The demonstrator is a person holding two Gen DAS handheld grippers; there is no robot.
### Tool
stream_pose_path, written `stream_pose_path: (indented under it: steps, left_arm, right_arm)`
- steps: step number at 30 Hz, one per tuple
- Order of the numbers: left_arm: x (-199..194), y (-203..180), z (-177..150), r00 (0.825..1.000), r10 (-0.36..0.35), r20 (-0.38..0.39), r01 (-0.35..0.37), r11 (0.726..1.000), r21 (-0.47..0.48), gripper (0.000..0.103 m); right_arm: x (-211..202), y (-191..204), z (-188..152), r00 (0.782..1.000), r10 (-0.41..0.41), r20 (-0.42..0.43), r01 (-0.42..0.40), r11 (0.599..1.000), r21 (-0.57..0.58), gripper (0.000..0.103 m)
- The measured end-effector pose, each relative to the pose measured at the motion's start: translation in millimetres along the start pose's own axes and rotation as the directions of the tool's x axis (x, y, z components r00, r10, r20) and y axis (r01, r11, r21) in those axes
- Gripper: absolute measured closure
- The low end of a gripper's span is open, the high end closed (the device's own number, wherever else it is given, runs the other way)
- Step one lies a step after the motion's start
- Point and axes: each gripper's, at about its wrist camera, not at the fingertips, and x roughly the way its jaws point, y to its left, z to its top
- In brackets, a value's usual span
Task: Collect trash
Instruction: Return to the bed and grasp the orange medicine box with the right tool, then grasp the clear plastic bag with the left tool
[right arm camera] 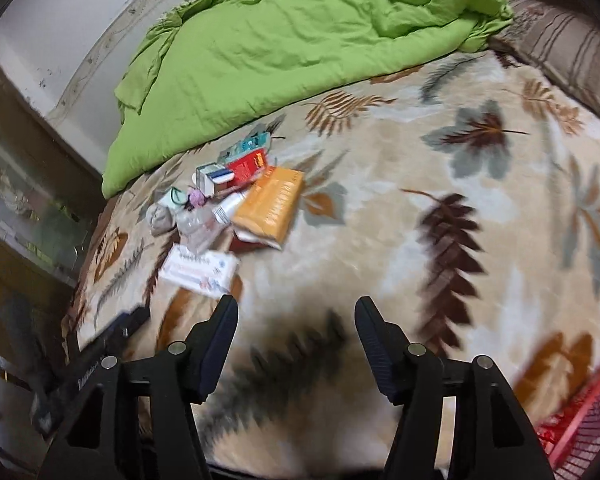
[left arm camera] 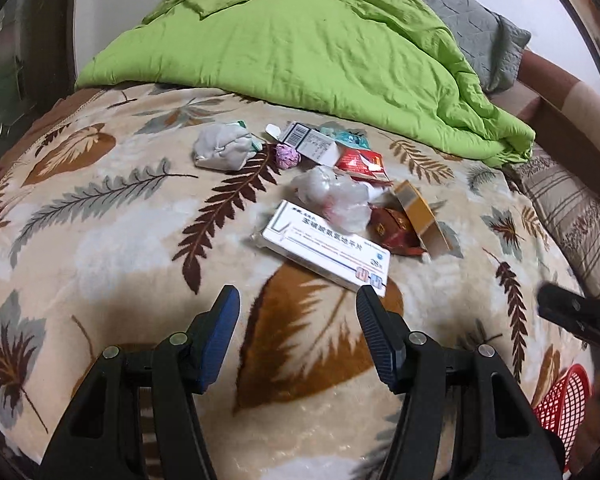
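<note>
So the trash is all bunched in one little heap on the bed: a white medicine box (left arm camera: 326, 249) lies closest to me, a crumpled clear plastic bag (left arm camera: 332, 196) sits right behind it at 12 o'clock, a dark red wrapper (left arm camera: 396, 232) and an open orange carton (left arm camera: 420, 216) are off at its 3 o'clock, and a grey wad (left arm camera: 222, 152), a tiny pink ball (left arm camera: 287, 157) and a barcode box (left arm camera: 312, 145) sit further back around 11 to 12. Everything rests on the leaf-print blanket (left arm camera: 120, 240), with the green quilt (left arm camera: 300, 52) shoved up behind the pile, I guess to leave a bare patch to work on. My left claw (left arm camera: 298, 300) has its jaws apart with nothing between them, hovering just short of the white box's near edge, so I'd say that's the first grab. The right claw (right arm camera: 296, 312) is also spread and empty, with the heap well off at its 10 o'clock; that view is smeary, so I wouldn't trust fine detail. The red mesh basket (left arm camera: 564, 404) sits at 4 o'clock on the right side, presumably parked there so each piece is a short carry from the pile. Nothing has been picked up yet as far as I can see.
</note>
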Motion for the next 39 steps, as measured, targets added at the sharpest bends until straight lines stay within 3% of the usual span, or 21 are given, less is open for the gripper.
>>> stream_pose_path:
  steps: [7,10,14,17,18,20,26,37,39]
  left_arm:
    - [13,11,7,1.0,-0.009,-0.019,0.008,0.999,-0.032,0.043]
    - [14,15,8,1.0,-0.013,-0.018,0.012,0.999,-0.043,0.043]
    - [15,21,11,0.999,-0.031,-0.017,0.029,0.996,-0.079,0.041]
    - [18,21,13,0.999,-0.034,-0.025,0.031,0.995,-0.093,0.04]
    - [19,19,15,0.999,-0.034,-0.022,0.032,0.995,-0.094,0.04]
    - [20,14,20,1.0,-0.028,-0.013,0.027,0.996,-0.087,0.04]
    - [32,-4,47,0.998,-0.06,-0.004,0.059,0.992,-0.109,0.04]
    - [107,-16,88,0.988,-0.101,-0.115,0.076,0.975,-0.21,0.04]
    - [117,-17,88,0.987,-0.091,-0.13,0.063,0.977,-0.206,0.046]
  right_arm:
    - [69,19,48,1.0,-0.016,-0.017,0.018,0.995,0.093,0.024]
    - [101,20,66,0.999,-0.028,-0.041,0.034,0.986,0.163,0.024]
    - [124,25,72,0.997,-0.051,-0.065,0.061,0.985,0.161,0.024]
    - [133,23,68,0.996,-0.045,-0.076,0.056,0.986,0.154,0.037]
    - [135,21,66,0.996,-0.038,-0.082,0.05,0.987,0.154,0.052]
    - [135,16,64,0.996,-0.022,-0.081,0.035,0.986,0.163,0.054]
    - [103,8,60,0.999,-0.024,0.026,0.02,0.989,0.143,0.054]
    - [65,11,57,0.984,-0.066,0.165,0.053,0.995,0.086,0.054]
    - [65,12,58,0.983,-0.071,0.172,0.058,0.995,0.076,0.054]
